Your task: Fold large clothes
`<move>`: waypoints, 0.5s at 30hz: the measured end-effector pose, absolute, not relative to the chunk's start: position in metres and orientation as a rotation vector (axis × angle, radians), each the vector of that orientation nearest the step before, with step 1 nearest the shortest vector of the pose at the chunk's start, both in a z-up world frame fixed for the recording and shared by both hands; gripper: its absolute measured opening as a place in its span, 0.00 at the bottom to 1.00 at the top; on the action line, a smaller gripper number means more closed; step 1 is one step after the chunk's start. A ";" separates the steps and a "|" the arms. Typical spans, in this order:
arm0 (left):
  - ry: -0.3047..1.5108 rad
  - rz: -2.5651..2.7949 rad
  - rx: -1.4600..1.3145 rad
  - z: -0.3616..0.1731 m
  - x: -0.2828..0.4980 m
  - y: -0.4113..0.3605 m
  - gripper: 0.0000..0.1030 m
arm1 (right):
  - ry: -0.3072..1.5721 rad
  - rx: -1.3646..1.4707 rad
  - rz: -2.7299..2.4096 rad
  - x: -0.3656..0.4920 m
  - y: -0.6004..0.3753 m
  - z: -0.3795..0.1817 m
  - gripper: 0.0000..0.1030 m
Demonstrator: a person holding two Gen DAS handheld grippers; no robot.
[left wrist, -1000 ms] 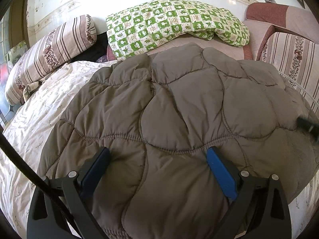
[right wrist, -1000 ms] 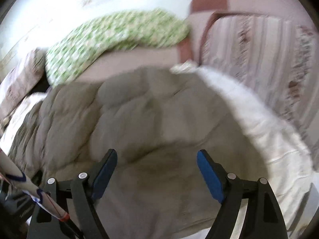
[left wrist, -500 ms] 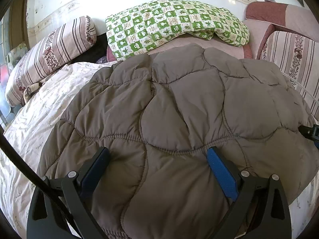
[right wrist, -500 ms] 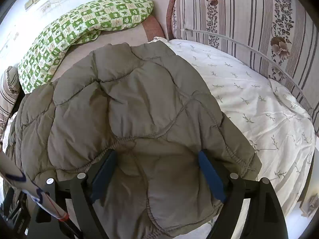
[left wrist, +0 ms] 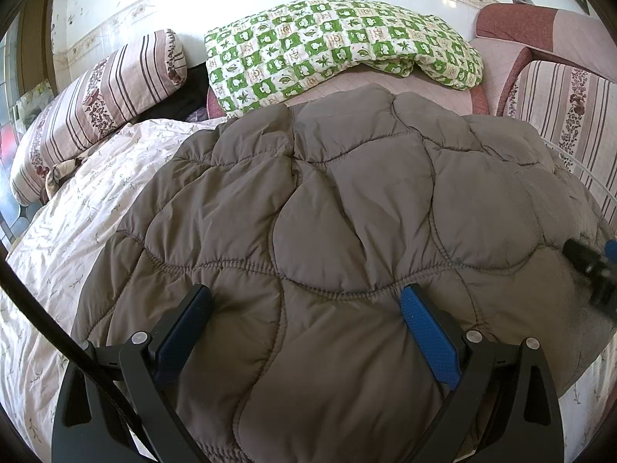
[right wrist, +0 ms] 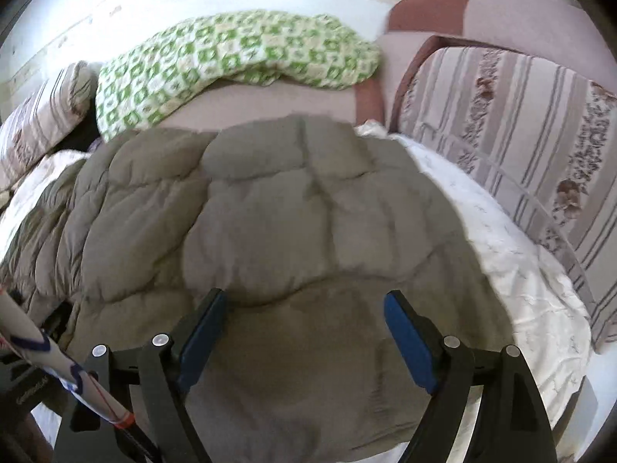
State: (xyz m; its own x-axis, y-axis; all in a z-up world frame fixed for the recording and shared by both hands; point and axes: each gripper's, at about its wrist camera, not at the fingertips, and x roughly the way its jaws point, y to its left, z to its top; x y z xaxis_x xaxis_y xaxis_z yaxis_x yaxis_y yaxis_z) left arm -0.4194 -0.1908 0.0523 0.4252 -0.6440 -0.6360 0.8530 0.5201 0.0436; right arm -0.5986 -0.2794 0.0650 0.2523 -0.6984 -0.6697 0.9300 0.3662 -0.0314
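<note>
A grey-brown quilted puffer coat (left wrist: pixel 347 223) lies spread flat on the bed, and it also shows in the right wrist view (right wrist: pixel 277 223). My left gripper (left wrist: pixel 306 308) is open, its blue-padded fingers hovering over the coat's near hem. My right gripper (right wrist: pixel 304 312) is open and empty above the coat's near right part. Its tip shows at the right edge of the left wrist view (left wrist: pixel 594 266). The right wrist view is motion-blurred.
The coat rests on a white floral bedsheet (left wrist: pixel 65 239). A green-and-white checked quilt (left wrist: pixel 331 46) lies folded at the bed's far end. A striped pillow (left wrist: pixel 100 96) sits at far left. Striped cushions (right wrist: pixel 532 146) stand along the right side.
My right gripper has swung left and back toward the coat's middle; its view turned from the bed's right side to the far end. The left gripper has barely moved.
</note>
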 end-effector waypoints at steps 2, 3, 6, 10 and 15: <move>0.605 -0.966 0.391 0.052 -0.419 -0.191 0.95 | 0.679 0.448 -1.141 -0.599 -0.285 0.059 0.85; 0.605 -0.965 0.391 0.052 -0.420 -0.191 0.95 | 0.673 0.476 -1.131 -0.602 -0.288 0.057 0.85; 0.606 -0.964 0.389 0.052 -0.420 -0.192 0.95 | 0.665 0.511 -1.118 -0.606 -0.292 0.055 0.86; 0.605 -0.965 0.389 0.052 -0.420 -0.192 0.95 | 0.671 0.504 -1.124 -0.606 -0.288 0.054 0.87; 0.629 -0.980 0.370 0.055 -0.417 -0.188 0.95 | 0.652 0.529 -1.139 -0.610 -0.288 0.061 0.87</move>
State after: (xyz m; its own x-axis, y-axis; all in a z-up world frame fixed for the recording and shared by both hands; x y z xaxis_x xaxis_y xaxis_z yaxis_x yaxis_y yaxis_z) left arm -0.4169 -0.1879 0.0554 0.4021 -0.6511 -0.6438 0.8565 0.5160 0.0131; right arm -0.6098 -0.2878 0.0605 0.2728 -0.6496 -0.7096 0.9408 0.3343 0.0557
